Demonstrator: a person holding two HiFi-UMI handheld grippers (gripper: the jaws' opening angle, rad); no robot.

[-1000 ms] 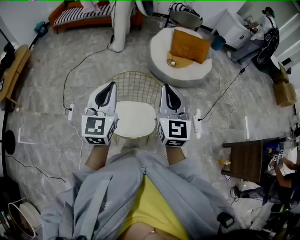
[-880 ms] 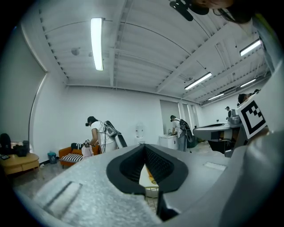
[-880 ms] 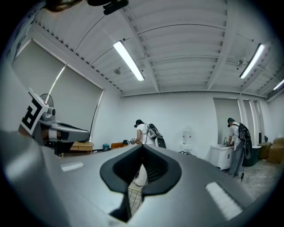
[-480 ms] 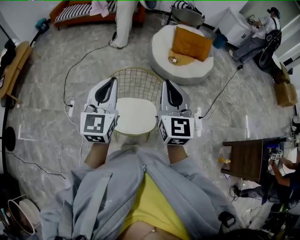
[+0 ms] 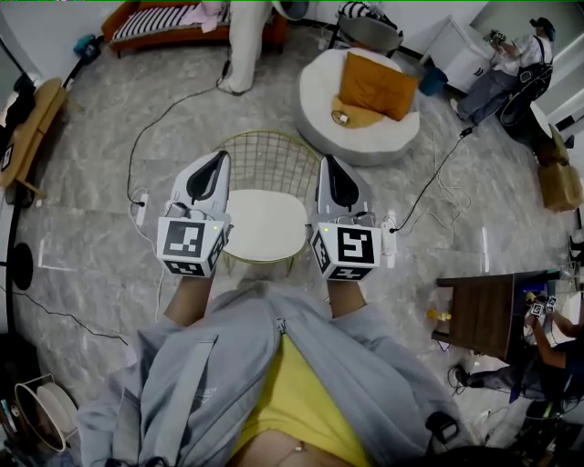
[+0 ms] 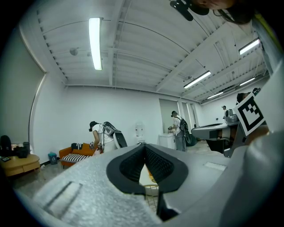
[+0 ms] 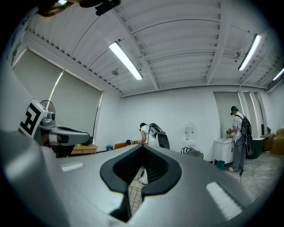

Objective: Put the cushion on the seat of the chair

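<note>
A chair with a gold wire back [image 5: 266,162] and a round white seat [image 5: 265,226] stands on the floor just ahead of me. The orange cushion [image 5: 377,86] lies on a white round pouf [image 5: 315,100] beyond the chair, up and to the right. My left gripper [image 5: 219,157] hovers level over the chair's left side and my right gripper [image 5: 327,160] over its right side. Both are shut and hold nothing. In the left gripper view the shut jaws of the left gripper [image 6: 144,146] point across the room; the right gripper [image 7: 142,146] does likewise in its own view.
Cables and power strips [image 5: 138,210] lie on the marble floor on both sides of the chair. A dark wooden side table [image 5: 479,315] is at the right, an orange sofa [image 5: 182,23] at the back left. A person [image 5: 245,46] stands near the sofa.
Both grippers keep their places beside the chair. Only the head view drifts slightly.
</note>
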